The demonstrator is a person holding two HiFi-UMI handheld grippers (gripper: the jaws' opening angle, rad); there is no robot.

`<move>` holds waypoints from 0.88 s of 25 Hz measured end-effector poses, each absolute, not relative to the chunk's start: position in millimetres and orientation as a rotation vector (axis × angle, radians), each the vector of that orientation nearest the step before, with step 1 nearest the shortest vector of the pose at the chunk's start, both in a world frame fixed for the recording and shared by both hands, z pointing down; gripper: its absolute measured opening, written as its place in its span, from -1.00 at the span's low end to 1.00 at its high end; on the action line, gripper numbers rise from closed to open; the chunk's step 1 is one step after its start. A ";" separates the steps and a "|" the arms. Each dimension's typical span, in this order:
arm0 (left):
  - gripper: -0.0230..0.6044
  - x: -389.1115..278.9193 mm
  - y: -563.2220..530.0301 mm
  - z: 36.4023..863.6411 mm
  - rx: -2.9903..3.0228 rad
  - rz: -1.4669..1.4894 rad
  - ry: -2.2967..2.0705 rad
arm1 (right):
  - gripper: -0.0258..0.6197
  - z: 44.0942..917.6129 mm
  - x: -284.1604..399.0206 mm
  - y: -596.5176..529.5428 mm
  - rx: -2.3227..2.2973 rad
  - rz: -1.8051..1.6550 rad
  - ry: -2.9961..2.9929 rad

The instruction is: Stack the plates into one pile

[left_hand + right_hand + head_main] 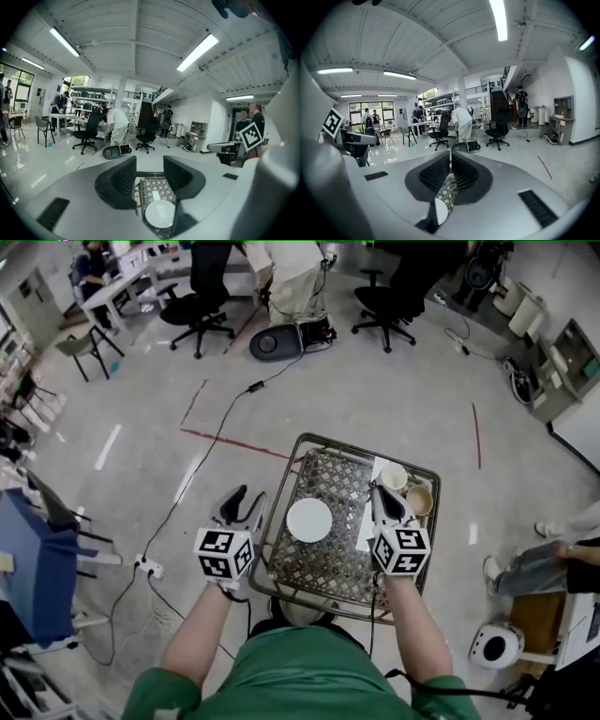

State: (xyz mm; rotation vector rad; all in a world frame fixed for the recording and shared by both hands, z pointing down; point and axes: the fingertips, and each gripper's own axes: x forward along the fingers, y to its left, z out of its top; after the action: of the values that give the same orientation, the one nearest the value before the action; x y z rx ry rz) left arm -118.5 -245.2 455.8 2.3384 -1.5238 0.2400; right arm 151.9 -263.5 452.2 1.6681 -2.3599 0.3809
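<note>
a pale, glossy floor (141,427) is marked with red tape lines (234,442) and crossed by a black cable (200,465) running to a power strip (148,567). black office chairs (197,315) stand near a white desk (125,279). overhead, a ribbed white ceiling (140,37) carries long strip lights (197,51); big windows (11,84) glow at the far left.

We count one white plate (308,519), two small bowls, one white bowl (395,476) and one beige bowl (419,501), one table (323,563), and two grippers, the left gripper (244,504) and the right gripper (380,495).
</note>
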 end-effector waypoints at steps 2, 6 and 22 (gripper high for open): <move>-0.33 -114.3 -246.5 442.7 2.363 0.229 -1.537 | -0.82 430.1 154.7 -262.4 1.688 0.313 -2.368; -0.33 -113.5 -241.9 419.5 2.402 0.209 -1.572 | -0.82 392.8 155.4 -253.6 1.726 0.198 -2.391; -0.32 -97.1 -215.6 310.1 2.587 0.072 -1.713 | -0.82 272.7 150.5 -215.4 1.772 -0.118 -2.585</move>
State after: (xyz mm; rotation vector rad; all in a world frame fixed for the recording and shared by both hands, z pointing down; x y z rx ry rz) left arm -97.1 -215.6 310.1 2.5870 -1.7134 0.0717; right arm 150.5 -215.4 272.7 1.7716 -2.5850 -0.1184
